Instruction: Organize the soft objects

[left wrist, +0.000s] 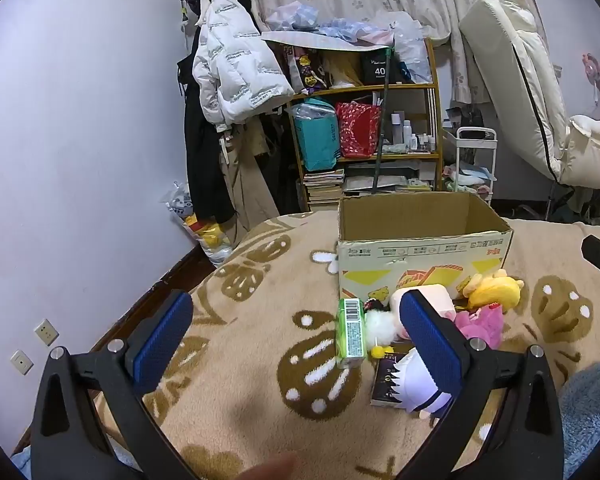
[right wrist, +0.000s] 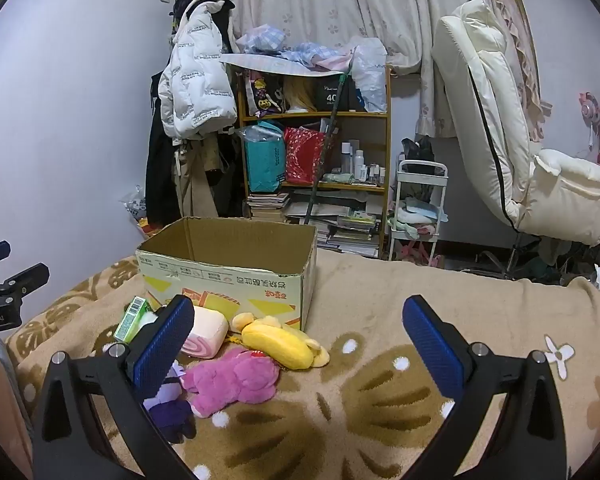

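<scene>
Surface: a beige fleece blanket (right wrist: 380,320) with brown flower and paw motifs covered the bed. Room: pale wall, patterned curtain (right wrist: 340,4), a crowded wooden shelf unit (right wrist: 387,140), a white puffer jacket (right wrist: 196,84) hung among coats, a cream padded chair (right wrist: 496,120), a small white trolley (right wrist: 420,208).

An open cardboard box (right wrist: 228,276) stood on the blanket. The soft items lay in a cluster just before its near wall: a yellow plush (right wrist: 280,340), a pink plush (right wrist: 228,380), a pink-and-white roll cushion (right wrist: 206,334), a purple-and-white plush (right wrist: 172,404); a green carton (right wrist: 130,318) sat at the cluster's left end.

Left gripper (left wrist: 296,332): fingers spread wide, holding nothing, above the blanket left of the cluster. Right gripper (right wrist: 298,332): fingers likewise spread and empty, to the right of the cluster.

Left wrist view only: a dark book (left wrist: 388,380) under the plush, a small white furry doll (left wrist: 380,324), wall sockets (left wrist: 46,332). Right wrist view only: the blanket's open stretch right of the box and the floor under the chair.
</scene>
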